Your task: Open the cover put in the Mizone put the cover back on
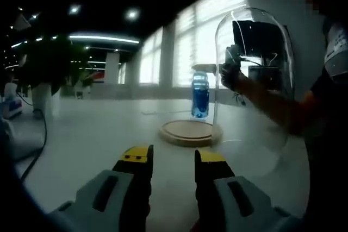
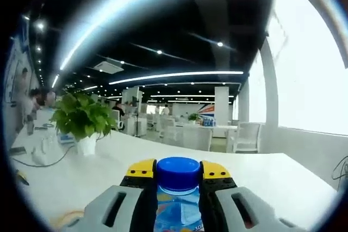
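Note:
A round wooden base (image 1: 190,132) lies on the white table. The clear glass dome cover (image 1: 253,85) stands just right of it, off the base. Seen partly through the glass, a person's arm holds my right gripper (image 1: 231,71) shut on the blue Mizone bottle (image 1: 200,96), upright over the base's far edge. In the right gripper view the bottle (image 2: 176,205) with its blue cap (image 2: 178,168) sits clamped in my right gripper (image 2: 178,175). My left gripper (image 1: 171,156) is open and empty, short of the base.
A potted green plant (image 2: 81,115) stands on the long white table (image 2: 283,183) at the left, with cables and small items near it. A black cable (image 1: 38,150) crosses the table at the left. A person's body (image 1: 326,112) is at the right edge.

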{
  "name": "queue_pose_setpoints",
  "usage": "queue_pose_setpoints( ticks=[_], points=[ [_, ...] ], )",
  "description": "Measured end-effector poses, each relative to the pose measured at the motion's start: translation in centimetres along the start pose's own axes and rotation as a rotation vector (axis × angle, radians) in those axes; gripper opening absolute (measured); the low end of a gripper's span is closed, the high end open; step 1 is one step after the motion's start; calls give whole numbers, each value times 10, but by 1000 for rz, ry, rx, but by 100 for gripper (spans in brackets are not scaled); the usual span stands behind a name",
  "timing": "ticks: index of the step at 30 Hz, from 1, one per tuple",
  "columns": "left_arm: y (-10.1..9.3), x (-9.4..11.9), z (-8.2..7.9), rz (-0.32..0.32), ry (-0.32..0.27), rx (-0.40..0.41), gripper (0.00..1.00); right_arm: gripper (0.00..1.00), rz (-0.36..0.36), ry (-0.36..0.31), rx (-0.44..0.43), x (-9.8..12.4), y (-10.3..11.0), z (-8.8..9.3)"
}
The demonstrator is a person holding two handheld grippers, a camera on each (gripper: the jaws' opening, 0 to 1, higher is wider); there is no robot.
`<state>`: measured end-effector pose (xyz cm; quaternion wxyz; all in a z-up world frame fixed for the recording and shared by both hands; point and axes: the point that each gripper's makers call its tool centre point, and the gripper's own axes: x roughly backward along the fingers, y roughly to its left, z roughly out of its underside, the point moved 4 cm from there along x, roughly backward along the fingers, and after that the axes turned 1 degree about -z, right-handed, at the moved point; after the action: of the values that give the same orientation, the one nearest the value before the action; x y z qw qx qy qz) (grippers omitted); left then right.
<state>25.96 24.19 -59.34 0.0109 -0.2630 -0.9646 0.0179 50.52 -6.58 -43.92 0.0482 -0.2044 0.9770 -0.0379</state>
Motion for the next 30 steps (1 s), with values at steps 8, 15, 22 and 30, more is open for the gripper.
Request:
queue_pose_setpoints(
  ticks=[8, 15, 22, 30],
  points=[
    [1, 0, 1, -1, 6, -5, 23, 23, -55, -24, 26, 6, 18, -16],
    [2, -1, 2, -9, 11, -6, 23, 23, -156, -55, -9, 14, 44, -35],
    [2, -1, 2, -8, 11, -3, 23, 23, -283, -35, 21, 19, 76, -40],
    [3, -1, 2, -13, 12, -4, 23, 23, -367, -38, -14, 22, 97, -41]
  ],
)
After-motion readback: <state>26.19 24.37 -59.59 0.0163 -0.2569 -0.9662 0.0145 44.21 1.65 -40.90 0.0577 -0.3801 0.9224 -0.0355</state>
